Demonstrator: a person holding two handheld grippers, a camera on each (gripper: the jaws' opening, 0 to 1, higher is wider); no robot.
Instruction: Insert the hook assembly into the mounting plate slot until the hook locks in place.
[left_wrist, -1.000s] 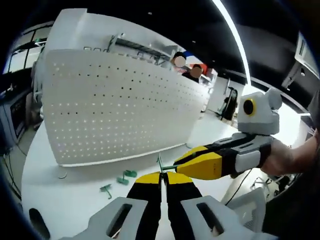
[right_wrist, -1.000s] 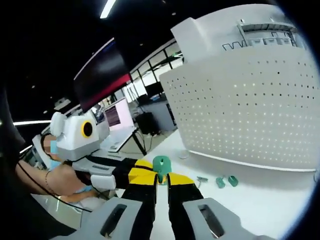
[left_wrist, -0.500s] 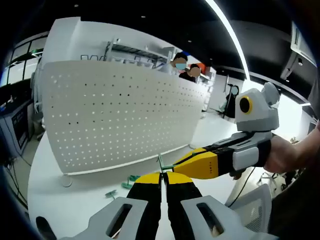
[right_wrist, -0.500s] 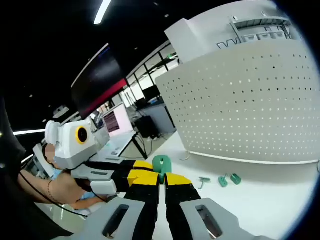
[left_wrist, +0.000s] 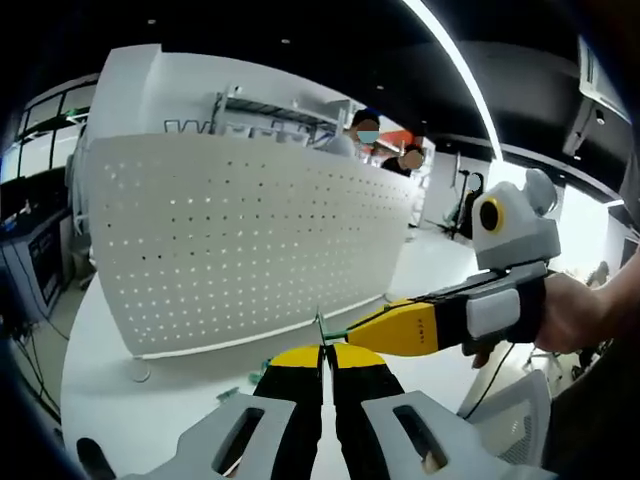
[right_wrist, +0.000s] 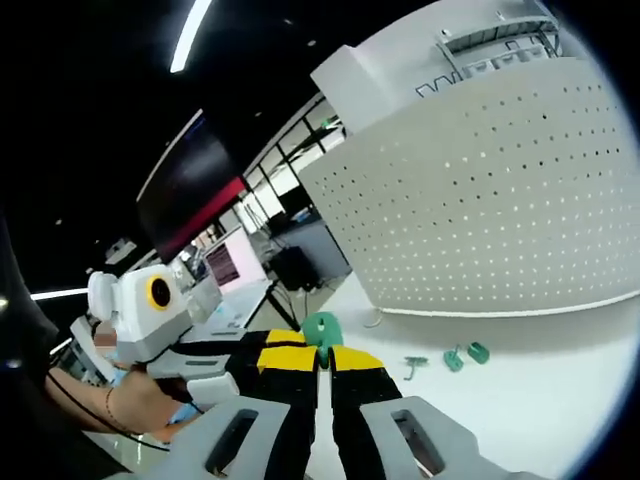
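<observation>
My left gripper (left_wrist: 322, 348) is shut on a thin green hook piece (left_wrist: 320, 326) that sticks up between its yellow tips. From the right, my right gripper (left_wrist: 352, 333) reaches in, and its tips meet that same piece. In the right gripper view, my right gripper (right_wrist: 320, 350) is shut on the rounded green end of the hook assembly (right_wrist: 321, 327), with the left gripper (right_wrist: 285, 348) pressed against it from the left. The white perforated mounting plate (left_wrist: 240, 240) stands upright on the table beyond both grippers, apart from them, also seen as the mounting plate (right_wrist: 500, 200).
Loose green hook parts (right_wrist: 463, 355) and a smaller one (right_wrist: 412, 364) lie on the white table (right_wrist: 540, 390) before the plate's lower edge. A hand (left_wrist: 575, 315) holds the right gripper. People stand behind the plate. Desks and monitors (right_wrist: 235, 265) lie at the left.
Both views have shifted slightly with the hands, and the loose green parts have slipped low in the left gripper view. Both grippers stay shut, tips together on the hook assembly.
</observation>
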